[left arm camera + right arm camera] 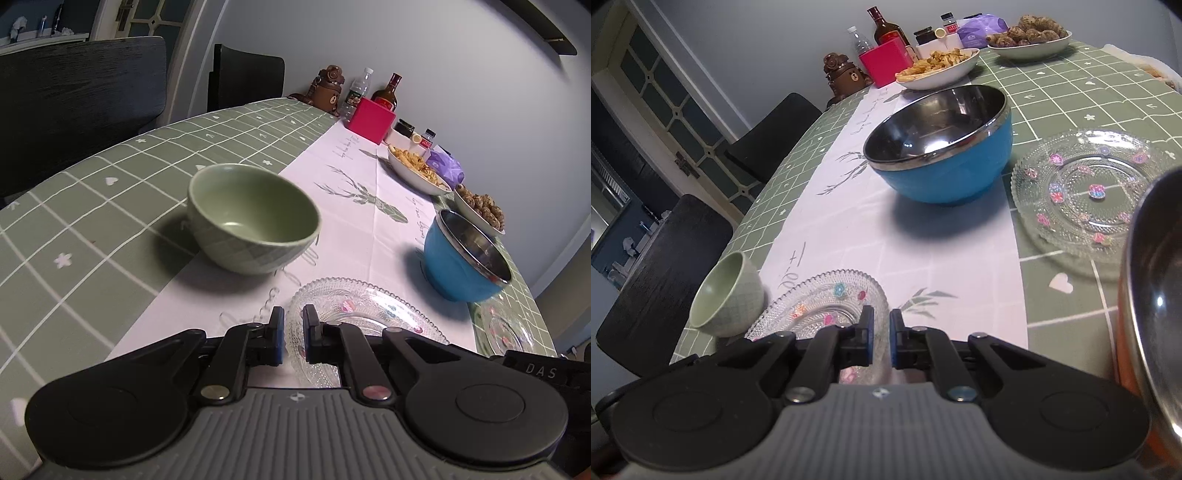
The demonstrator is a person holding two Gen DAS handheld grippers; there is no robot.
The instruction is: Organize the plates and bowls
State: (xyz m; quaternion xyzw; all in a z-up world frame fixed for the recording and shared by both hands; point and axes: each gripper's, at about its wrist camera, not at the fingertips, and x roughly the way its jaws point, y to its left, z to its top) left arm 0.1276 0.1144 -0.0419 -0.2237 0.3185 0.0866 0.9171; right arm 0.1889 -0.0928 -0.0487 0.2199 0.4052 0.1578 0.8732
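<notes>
A green bowl (255,218) stands on the table ahead of my left gripper (293,336); it also shows in the right wrist view (727,295). A clear glass plate (354,306) lies just beyond the left fingertips, its rim between the nearly closed jaws. My right gripper (881,338) has its jaws nearly closed at the edge of the same glass plate (827,299). A blue steel-lined bowl (942,147) stands further on, also in the left wrist view (465,254). A second glass plate (1086,195) lies to the right. An orange steel-lined bowl (1152,314) is at the far right edge.
Two white dishes of food (942,64) (1030,40), a red box (886,61), bottles (886,27) and a brown bear flask (842,74) stand at the table's far end by the wall. Dark chairs (665,266) line the left side.
</notes>
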